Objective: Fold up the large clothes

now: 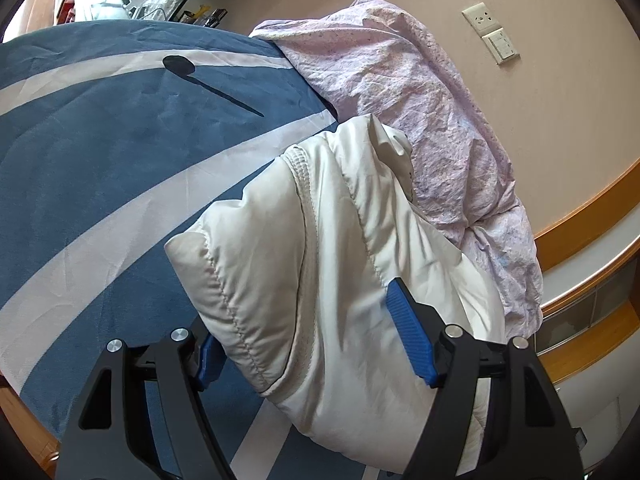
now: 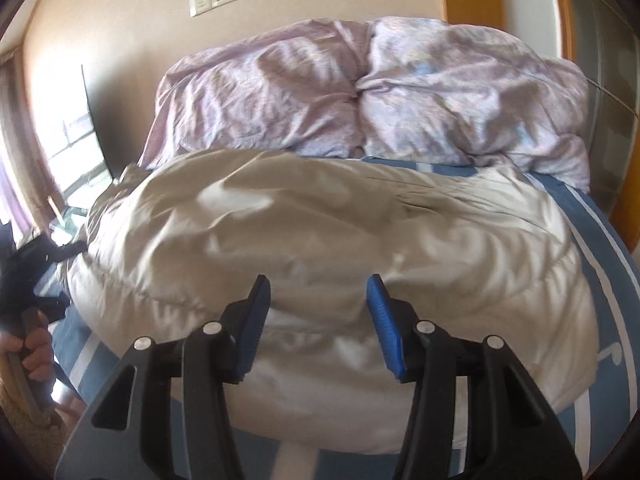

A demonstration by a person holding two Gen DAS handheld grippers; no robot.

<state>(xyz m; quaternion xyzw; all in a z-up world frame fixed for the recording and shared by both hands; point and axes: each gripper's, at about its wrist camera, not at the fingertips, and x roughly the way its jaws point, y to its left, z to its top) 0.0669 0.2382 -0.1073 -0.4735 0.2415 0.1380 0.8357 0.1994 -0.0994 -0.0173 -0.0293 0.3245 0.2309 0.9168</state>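
- Left wrist view: one jacket [image 1: 320,272], one duvet [image 1: 420,120], one wall socket [image 1: 482,20] and one switch [image 1: 502,46].
- Jacket is white, quilted and puffy, bunched on the blue-and-white bedsheet [image 1: 100,160], just in front of the pink duvet.
- Left gripper [image 1: 308,340] stands wide, jacket between its pads [image 1: 408,328]; whether they press it I cannot tell.
- Right gripper [image 2: 318,324] is apart, over the jacket, gripping nothing.

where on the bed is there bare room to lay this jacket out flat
The widest free patch is the blue bedspread with white stripes, left of the puffy cream quilted jacket in the left wrist view. A narrow strip stays bare at the jacket's right. Along the wall it is crowded: the crumpled lilac duvet fills that edge.
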